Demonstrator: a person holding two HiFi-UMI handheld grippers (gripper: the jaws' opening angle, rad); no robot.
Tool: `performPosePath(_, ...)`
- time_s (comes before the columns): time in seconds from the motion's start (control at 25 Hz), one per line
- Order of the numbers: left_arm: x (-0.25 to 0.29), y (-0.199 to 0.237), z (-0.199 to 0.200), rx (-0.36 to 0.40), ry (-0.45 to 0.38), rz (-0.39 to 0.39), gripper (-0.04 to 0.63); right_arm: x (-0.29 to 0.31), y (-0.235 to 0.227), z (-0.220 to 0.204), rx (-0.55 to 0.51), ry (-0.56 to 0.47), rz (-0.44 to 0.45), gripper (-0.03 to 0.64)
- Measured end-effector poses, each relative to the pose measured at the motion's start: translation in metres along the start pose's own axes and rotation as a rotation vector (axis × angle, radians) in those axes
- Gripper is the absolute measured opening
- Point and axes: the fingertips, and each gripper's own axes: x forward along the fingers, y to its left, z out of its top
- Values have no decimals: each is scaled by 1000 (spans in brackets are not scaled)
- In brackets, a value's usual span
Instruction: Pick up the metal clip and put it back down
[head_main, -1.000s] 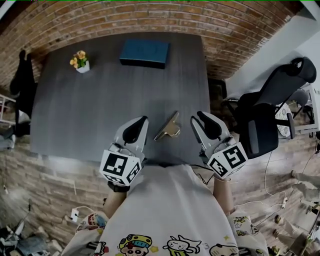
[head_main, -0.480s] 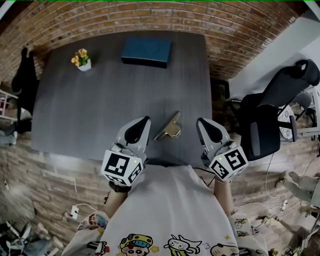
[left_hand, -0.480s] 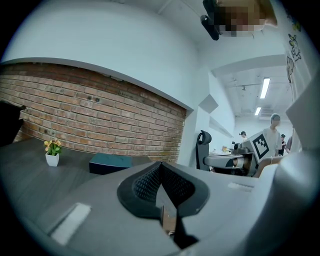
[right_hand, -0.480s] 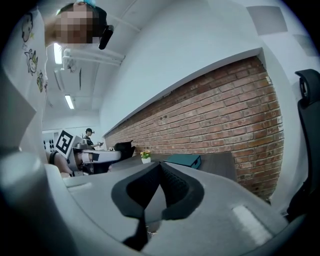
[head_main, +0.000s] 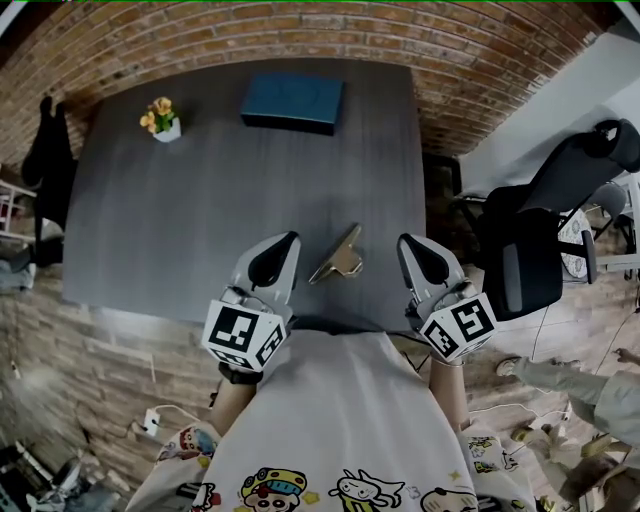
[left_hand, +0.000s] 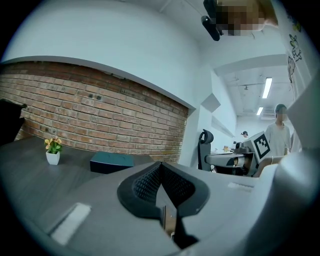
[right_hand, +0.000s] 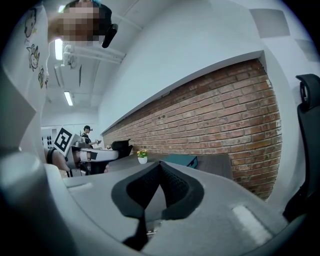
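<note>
The brass-coloured metal clip (head_main: 337, 257) lies on the dark grey table (head_main: 200, 220) near its front edge, between my two grippers and touched by neither. To the clip's left, my left gripper (head_main: 288, 241) is shut and holds nothing. Off to the clip's right, my right gripper (head_main: 408, 243) is also shut and empty, over the table's front right corner. In the left gripper view the left gripper (left_hand: 161, 166) has its pads pressed together. The right gripper view shows the right gripper (right_hand: 160, 165) the same way. The clip is hidden in both gripper views.
A dark blue box (head_main: 292, 102) lies at the table's far edge, and a small potted flower (head_main: 160, 121) stands at the far left. A black office chair (head_main: 545, 215) stands right of the table. A brick wall (head_main: 300, 35) runs behind it. People stand far off in the room.
The right gripper's jaws have closed with nothing between them, and it has drifted slightly right and toward me, away from the clip. The clip and left gripper have stayed put.
</note>
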Motion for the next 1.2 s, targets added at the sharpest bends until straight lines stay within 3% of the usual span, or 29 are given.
performPosePath(1.2, 2, 4, -4, -4, -6, 8, 3, -4, -8, 9, -13, -36, -55, 0)
